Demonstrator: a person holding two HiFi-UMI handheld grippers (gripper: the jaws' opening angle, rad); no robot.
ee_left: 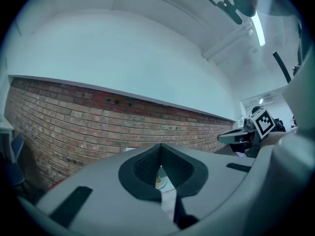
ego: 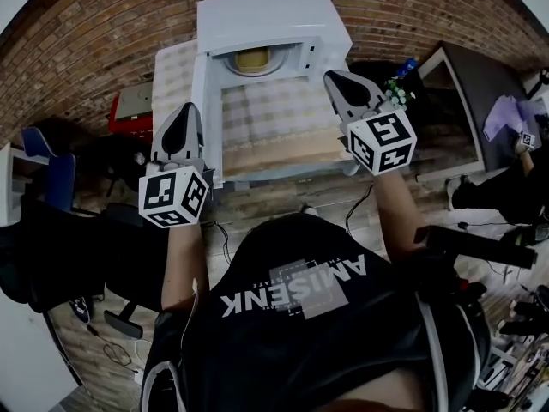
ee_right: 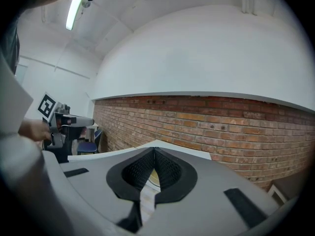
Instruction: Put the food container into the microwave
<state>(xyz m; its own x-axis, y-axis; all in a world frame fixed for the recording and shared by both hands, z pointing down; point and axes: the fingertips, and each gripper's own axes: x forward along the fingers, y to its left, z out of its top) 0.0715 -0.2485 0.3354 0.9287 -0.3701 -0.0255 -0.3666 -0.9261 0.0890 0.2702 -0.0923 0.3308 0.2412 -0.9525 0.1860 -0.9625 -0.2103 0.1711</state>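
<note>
- At the tip of the left gripper [ee_left: 160, 144], the jaws are closed together. Their ribbed black pads meet and nothing is held between them.
- The right gripper [ee_right: 154, 149] looks the same, with its jaws pressed together and empty.
- Each gripper carries a white marker cube [ego: 171, 197] printed with black squares at its rear, nearest the person.
- In the head view, both grippers are held up in front of the person and point roughly level towards a white microwave [ego: 274, 24].
- The left gripper is beside the left edge of the bench [ego: 283, 157]. The right gripper is by the bench's right edge, well apart from the left one.
- The microwave stands at the far edge of the bench, with its door [ego: 203, 118] swung open to the left.
- The food container [ego: 253, 58], pale yellow, sits inside the microwave's open cavity, apart from both grippers.
- A checked cloth [ego: 274, 114] covers the bench in front of the microwave.
- A red brick wall [ego: 103, 33] runs behind the bench.
- The person's black shirt [ego: 292, 316], with white lettering, fills the bottom of the head view.
</note>
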